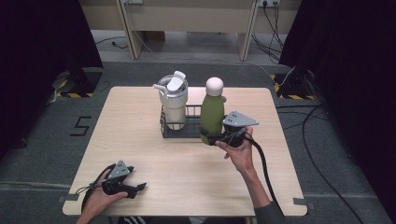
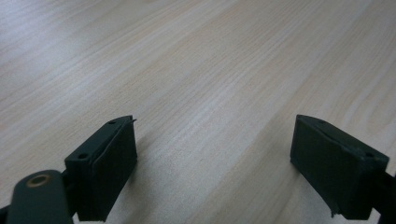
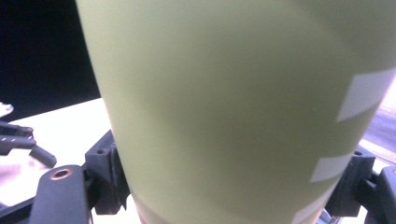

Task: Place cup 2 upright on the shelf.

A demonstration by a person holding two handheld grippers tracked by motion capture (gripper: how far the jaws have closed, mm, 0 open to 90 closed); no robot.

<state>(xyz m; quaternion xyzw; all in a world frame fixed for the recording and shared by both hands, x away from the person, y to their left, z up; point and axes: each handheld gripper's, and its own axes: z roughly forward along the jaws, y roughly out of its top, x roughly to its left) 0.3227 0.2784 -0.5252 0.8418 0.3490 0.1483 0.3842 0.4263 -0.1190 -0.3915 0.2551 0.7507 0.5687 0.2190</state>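
Two grippers: right gripper (image 1: 215,138) pinching green bottle (image 1: 212,113) beside rack (image 1: 180,131); left gripper (image 1: 139,187) spread

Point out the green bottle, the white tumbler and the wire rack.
green bottle (image 1: 212,114), high view, middle of its body.
white tumbler (image 1: 173,103), high view, its side wall.
wire rack (image 1: 180,134), high view, front bottom rail.

The near half of the bench (image 1: 187,182) lies bare, giving passage between both hands. Toward the back, the wire rack (image 1: 182,125) with the white tumbler (image 1: 173,100) blocks the middle, and the green bottle (image 1: 212,112) stands at its right end.
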